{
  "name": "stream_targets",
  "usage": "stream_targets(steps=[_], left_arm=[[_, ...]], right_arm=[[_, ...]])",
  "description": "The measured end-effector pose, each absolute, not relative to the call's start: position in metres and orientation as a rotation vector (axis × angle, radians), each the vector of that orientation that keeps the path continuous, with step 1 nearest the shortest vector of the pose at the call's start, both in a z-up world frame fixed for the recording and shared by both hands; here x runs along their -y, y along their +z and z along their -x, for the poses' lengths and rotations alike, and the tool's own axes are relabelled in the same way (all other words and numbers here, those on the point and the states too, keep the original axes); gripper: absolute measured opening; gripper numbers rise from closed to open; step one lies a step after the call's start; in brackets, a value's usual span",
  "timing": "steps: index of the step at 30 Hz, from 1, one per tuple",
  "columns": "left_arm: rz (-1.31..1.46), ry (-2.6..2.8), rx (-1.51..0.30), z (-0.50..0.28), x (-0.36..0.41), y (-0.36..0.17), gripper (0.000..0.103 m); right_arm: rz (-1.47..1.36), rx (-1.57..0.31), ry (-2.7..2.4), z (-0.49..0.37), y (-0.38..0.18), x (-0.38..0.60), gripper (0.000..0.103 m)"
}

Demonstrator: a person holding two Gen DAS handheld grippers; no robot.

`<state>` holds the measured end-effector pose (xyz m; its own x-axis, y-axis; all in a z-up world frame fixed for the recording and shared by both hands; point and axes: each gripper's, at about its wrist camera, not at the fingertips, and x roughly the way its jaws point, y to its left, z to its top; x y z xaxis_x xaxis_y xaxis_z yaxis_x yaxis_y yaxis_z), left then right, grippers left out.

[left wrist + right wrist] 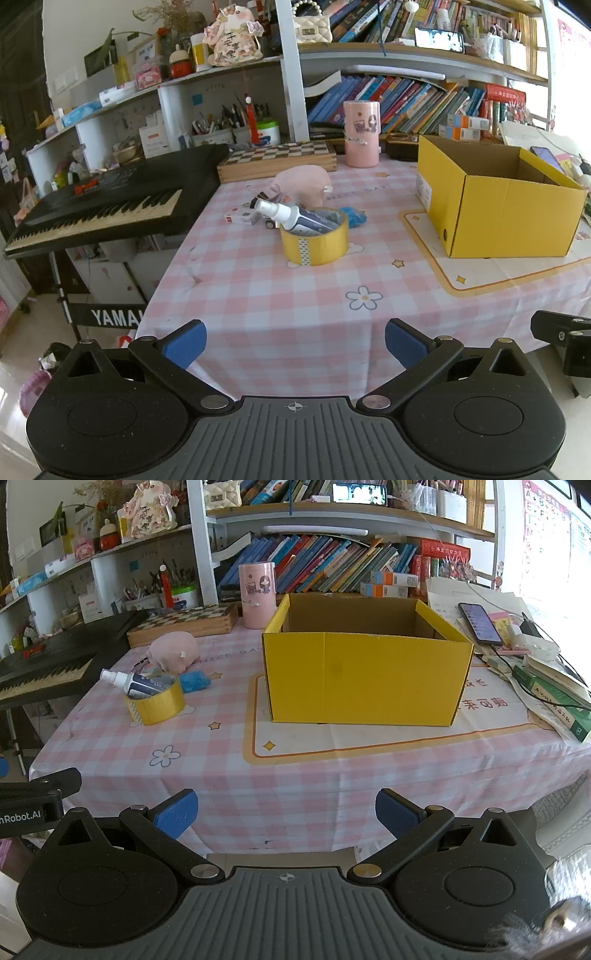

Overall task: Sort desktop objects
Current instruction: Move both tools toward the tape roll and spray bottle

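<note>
Two wrist views. Left wrist: left gripper (pixel 295 343), jaws spread and holding nothing, faces a yellow tape roll (pixel 314 240) with a spray bottle (pixel 284 214) resting in it. Right wrist: right gripper (pixel 288 814), also spread, faces the open yellow box (pixel 365 679); the tape roll is left of the box.

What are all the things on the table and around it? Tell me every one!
tape roll: 1, yellow, front of the clutter on the tablecloth
spray bottle: 1, white and blue, leaning in the tape roll
pig plush: 1, pink, behind the tape
cloth: 1, blue, right of the tape
cardboard box: 1, yellow, open, on the mat
pink cylinder: 1, back of table
chessboard box: 1, wooden, back left
keyboard: 1, black, left of table
phone: 1, dark, on papers, right
left gripper: 1, blue pads, open
right gripper: 1, blue pads, open
</note>
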<state>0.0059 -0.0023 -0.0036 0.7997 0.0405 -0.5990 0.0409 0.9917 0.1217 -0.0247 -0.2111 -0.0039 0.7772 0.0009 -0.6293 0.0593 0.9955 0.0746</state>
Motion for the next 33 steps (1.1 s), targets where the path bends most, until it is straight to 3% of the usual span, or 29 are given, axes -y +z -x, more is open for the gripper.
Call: stream_targets(steps=[33], left_arm=[[-0.123, 0.013, -0.643, -0.009, -0.003, -0.001, 0.103]], right_arm=[[-0.053, -0.704, 0.030, 0.016, -0.004, 0.200, 0.103]])
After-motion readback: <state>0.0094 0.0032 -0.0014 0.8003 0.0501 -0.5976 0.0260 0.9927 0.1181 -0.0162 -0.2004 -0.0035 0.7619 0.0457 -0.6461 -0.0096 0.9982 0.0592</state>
